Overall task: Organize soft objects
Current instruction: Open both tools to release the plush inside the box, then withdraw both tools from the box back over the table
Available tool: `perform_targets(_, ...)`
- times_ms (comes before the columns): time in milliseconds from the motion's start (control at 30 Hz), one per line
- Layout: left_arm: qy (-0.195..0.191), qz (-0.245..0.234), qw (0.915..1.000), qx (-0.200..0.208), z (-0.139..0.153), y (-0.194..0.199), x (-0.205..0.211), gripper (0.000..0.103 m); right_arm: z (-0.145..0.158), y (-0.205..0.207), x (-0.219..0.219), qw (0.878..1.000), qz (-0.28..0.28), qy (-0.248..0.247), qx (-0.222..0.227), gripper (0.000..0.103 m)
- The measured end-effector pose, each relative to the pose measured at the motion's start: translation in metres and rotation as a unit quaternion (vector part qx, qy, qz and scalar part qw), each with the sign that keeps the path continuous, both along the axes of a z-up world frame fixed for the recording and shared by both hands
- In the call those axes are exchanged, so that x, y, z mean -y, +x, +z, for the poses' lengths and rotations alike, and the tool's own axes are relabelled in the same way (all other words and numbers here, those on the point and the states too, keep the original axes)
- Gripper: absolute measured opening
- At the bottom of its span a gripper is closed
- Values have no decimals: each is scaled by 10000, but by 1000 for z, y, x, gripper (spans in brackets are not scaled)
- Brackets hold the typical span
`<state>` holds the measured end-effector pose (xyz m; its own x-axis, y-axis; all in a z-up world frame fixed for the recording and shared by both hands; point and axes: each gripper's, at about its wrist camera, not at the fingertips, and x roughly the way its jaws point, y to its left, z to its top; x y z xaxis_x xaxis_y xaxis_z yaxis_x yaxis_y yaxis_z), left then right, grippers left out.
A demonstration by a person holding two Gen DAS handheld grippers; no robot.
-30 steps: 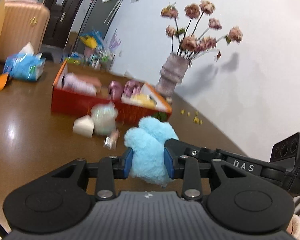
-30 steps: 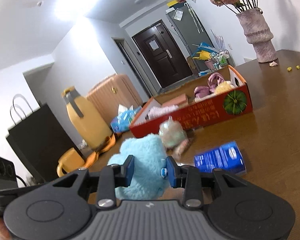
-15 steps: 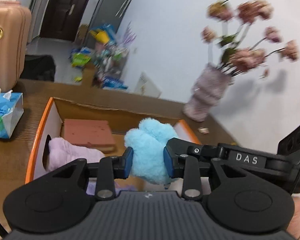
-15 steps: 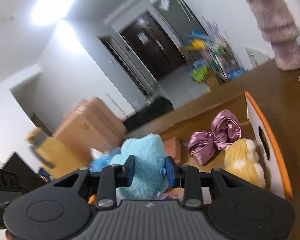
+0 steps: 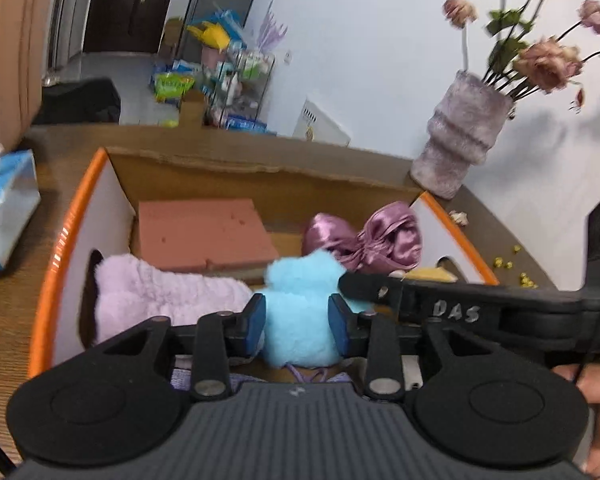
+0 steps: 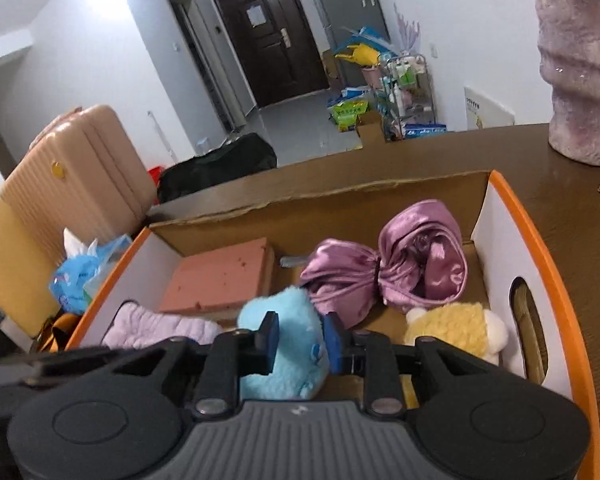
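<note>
A light blue plush toy (image 5: pixel 300 312) is clamped between both grippers. My left gripper (image 5: pixel 296 322) is shut on it, and my right gripper (image 6: pixel 302 340) is shut on the same toy (image 6: pixel 288 356). The toy hangs over the inside of an orange-rimmed cardboard box (image 5: pixel 56 248), which also shows in the right wrist view (image 6: pixel 540 240). In the box lie a pink foam block (image 5: pixel 200 232), a lilac fluffy cloth (image 5: pixel 160 292), a purple satin bow (image 6: pixel 384 272) and a yellow plush (image 6: pixel 452 332).
A furry purple vase (image 5: pixel 460 148) with dried flowers stands on the brown table right of the box. A blue tissue pack (image 5: pixel 4 208) lies left of the box. A beige suitcase (image 6: pixel 76 168) and a yellow flask (image 6: pixel 8 260) stand at the left.
Both grippers carried the blue plush from the table up and forward over the box, then lower into it. Both stayed shut on it throughout.
</note>
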<state>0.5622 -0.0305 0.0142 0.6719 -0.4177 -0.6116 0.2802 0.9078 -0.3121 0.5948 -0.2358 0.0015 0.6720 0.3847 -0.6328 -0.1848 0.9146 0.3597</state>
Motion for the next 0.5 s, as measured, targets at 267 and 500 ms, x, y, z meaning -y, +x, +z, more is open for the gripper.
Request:
perform_targets(267, 431, 358, 9958, 725, 62, -59, -30, 63, 55, -58, 31, 9983, -67, -190, 544, 27)
perform_targets(500, 762, 596, 9886, 1158, 92, -141, -62, 85, 106, -155, 60, 9844, -236, -799, 1547, 82)
